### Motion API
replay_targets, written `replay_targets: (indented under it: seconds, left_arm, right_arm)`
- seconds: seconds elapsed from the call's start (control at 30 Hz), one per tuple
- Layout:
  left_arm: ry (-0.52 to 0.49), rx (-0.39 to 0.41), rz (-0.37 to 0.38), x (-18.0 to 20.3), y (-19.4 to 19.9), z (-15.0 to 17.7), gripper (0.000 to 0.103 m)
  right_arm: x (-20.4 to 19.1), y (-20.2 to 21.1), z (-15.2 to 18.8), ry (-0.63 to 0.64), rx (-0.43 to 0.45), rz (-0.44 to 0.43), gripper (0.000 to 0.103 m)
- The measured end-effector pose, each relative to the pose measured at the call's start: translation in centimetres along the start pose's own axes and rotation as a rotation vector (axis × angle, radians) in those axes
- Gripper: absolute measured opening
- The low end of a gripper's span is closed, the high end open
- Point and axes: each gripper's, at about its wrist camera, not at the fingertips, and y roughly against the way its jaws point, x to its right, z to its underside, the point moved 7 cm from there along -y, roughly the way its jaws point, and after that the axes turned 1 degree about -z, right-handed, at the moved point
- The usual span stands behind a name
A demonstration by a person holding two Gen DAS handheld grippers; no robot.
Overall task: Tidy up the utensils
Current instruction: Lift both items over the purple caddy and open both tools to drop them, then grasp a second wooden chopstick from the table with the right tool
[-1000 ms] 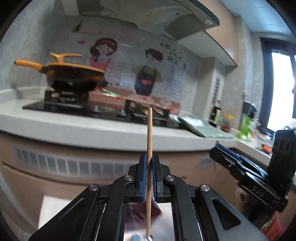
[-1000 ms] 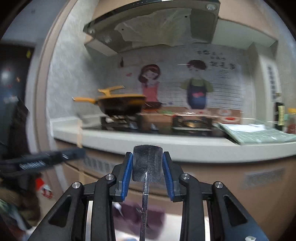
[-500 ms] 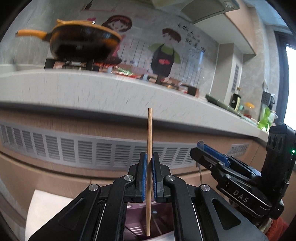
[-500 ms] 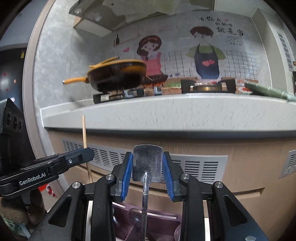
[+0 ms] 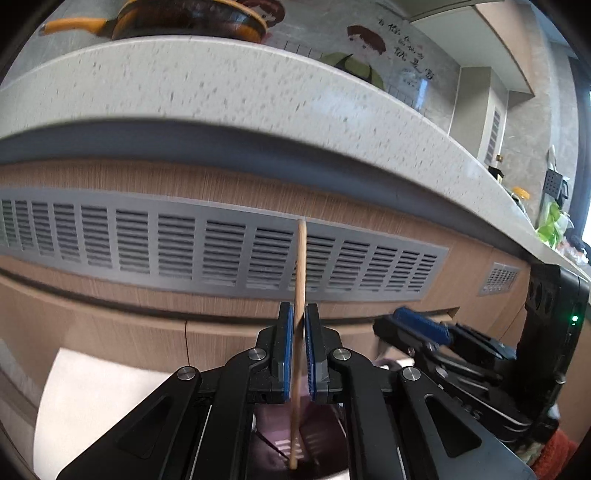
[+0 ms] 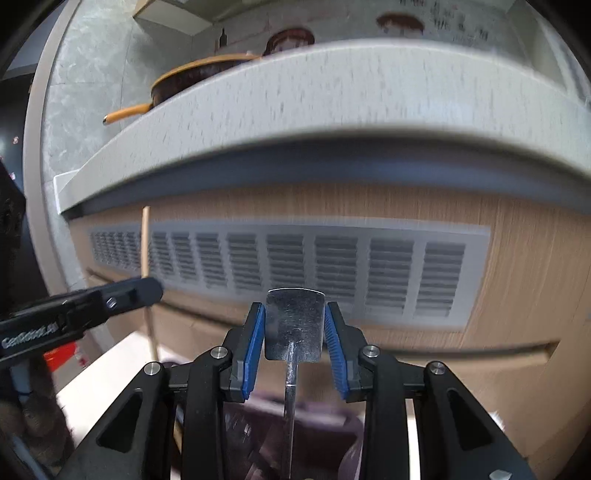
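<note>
The left gripper [image 5: 299, 317] has its jaws all but together and just beginning to part. Its blue pads [image 5: 289, 350] lie against either side of a wooden chopstick [image 5: 301, 266]. The chopstick stands nearly upright between them. Its top rises well above the fingertips and its lower end reaches down below the jaws into a purple utensil holder [image 5: 280, 424] directly beneath the gripper. Left of and below the gripper lies a white surface [image 5: 99, 398] on which the holder appears to sit.

To this gripper's right, just beside it, is the right gripper [image 6: 294, 314]. Its jaws stand wide and are opening, with the flat end of a metal utensil [image 6: 295, 332] between them. The tips of the blue pads [image 6: 255, 347] meet the plate's two edges, while lower down a narrow gap shows on each side. The utensil's thin stem drops straight down between the fingers into the same purple holder, which is blurred here.

Ahead of both grippers, close by, is a wood-grain cabinet front with a long grey vent grille [image 5: 184, 251]. Above that juts the speckled countertop [image 5: 221, 88]. An orange-handled pan [image 5: 192, 18] sits on top of it, up and to the left of the grippers.
</note>
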Motion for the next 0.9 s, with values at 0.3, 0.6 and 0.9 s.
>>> replay_targets:
  seconds: [0.3,0.6,0.9]
  left_arm:
    - [-0.033,0.019,-0.081,-0.2,6.5,1.1,0.040]
    - [-0.022,-0.214,-0.177,-4.5,11.4,11.5,0.045]
    - [0.028,-0.368,-0.192,-7.2,13.7,18.9,0.046]
  right_arm:
    - [-0.2,6.6,1.3,0.007,-0.046,-0.012,0.031]
    - [-4.3,10.6,11.5,0.119,-0.401,-0.120,0.032]
    - [-10.4,8.9,18.1,0.209,-0.564,-0.211,0.026]
